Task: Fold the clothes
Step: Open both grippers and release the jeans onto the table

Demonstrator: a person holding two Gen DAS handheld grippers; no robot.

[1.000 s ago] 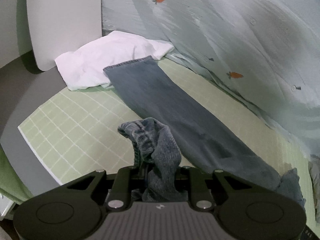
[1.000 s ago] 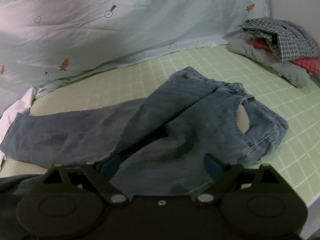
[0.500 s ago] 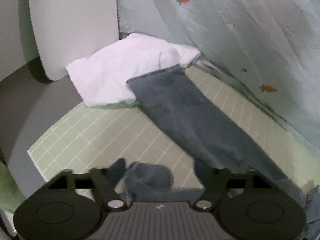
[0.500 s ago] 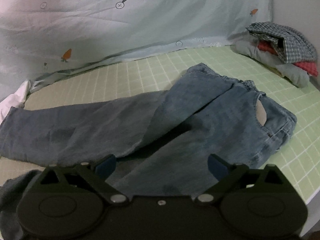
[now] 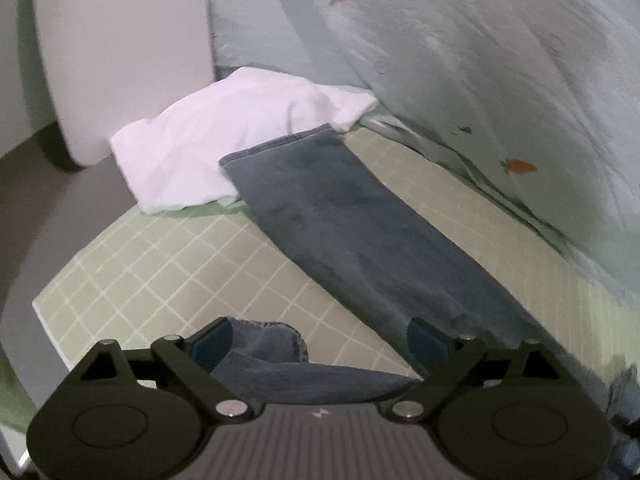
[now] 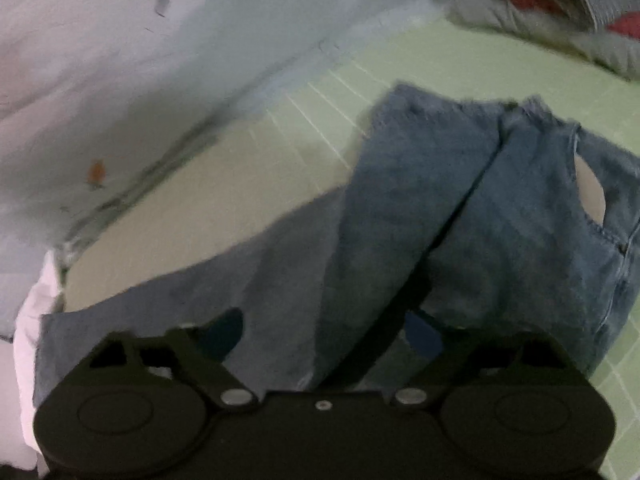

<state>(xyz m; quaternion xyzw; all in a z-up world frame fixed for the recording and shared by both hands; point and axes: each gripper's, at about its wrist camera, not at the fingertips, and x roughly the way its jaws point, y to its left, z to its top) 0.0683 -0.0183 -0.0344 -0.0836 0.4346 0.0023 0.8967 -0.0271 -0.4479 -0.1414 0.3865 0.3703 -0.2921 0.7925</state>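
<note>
While the pale green bed sheet with a white grid (image 5: pixel 132 280) carries everything, the big thing on it is the pair of faded blue denim jeans (image 6: pixel 520 216), lying flat but not squarely. In the right wrist view the waist end sits up and to the right, and one leg crosses over the other before they part. In the left wrist view the long blue jean leg (image 5: pixel 352 224) runs straight away from the camera on a diagonal, its hem ending up and to the left against a crumpled white cloth (image 5: pixel 224 136). A light blue quilt with small orange carrots (image 5: pixel 460 60) banks along the far side. A pile of checked and red clothes (image 6: pixel 580 4) lies well apart, beyond the waist.

Nearest the left gripper (image 5: pixel 320 344) is the other leg's hem (image 5: pixel 272 340), curled on the sheet between its fingers, which stand wide apart and grip nothing. The right gripper (image 6: pixel 320 330) is likewise spread, hovering over the crossing of the legs.

I judge the hem belongs to the left side; the legs' axis runs left to right across the bed.
</note>
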